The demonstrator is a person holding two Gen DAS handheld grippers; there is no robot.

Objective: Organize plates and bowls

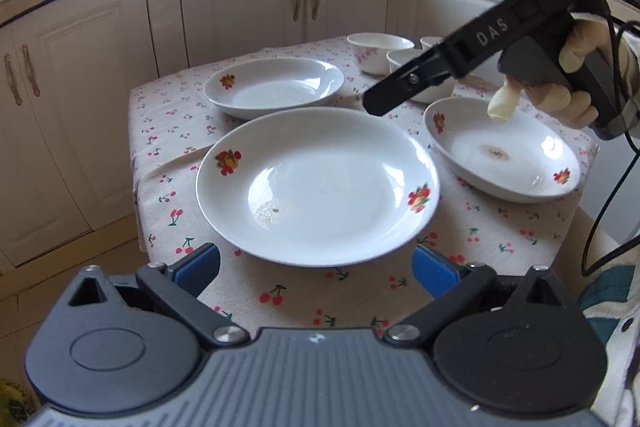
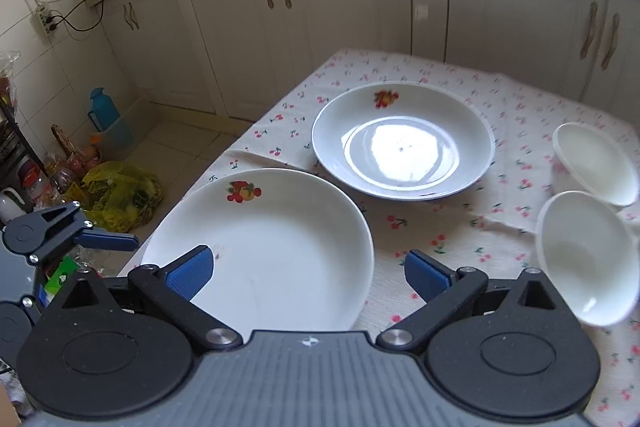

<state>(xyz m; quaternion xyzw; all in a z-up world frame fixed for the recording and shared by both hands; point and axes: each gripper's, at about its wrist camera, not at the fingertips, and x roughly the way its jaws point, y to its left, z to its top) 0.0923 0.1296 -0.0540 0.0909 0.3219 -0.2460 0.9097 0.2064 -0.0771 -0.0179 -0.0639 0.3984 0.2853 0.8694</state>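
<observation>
Hovering open-jawed over the near plate [image 1: 316, 187], left gripper [image 1: 316, 267] with both blue pads spread wide, nothing held. Sitting apart on the cherry tablecloth [image 1: 168, 131]: far plate [image 1: 274, 87], right plate [image 1: 502, 151], small bowls [image 1: 380, 53] behind. Hanging released above the plates too, right gripper [image 2: 308, 273]. Probably best pinching one rim edge squarely, lifting level, stacking plate onto plate before nesting bowls.

3 white plates [image 1: 316, 183] with red fruit prints lay apart, upright, on the cherry-print cloth [image 1: 172, 195]. 3 small white bowls [image 1: 378, 53] clustered close together at the far right corner.
</observation>
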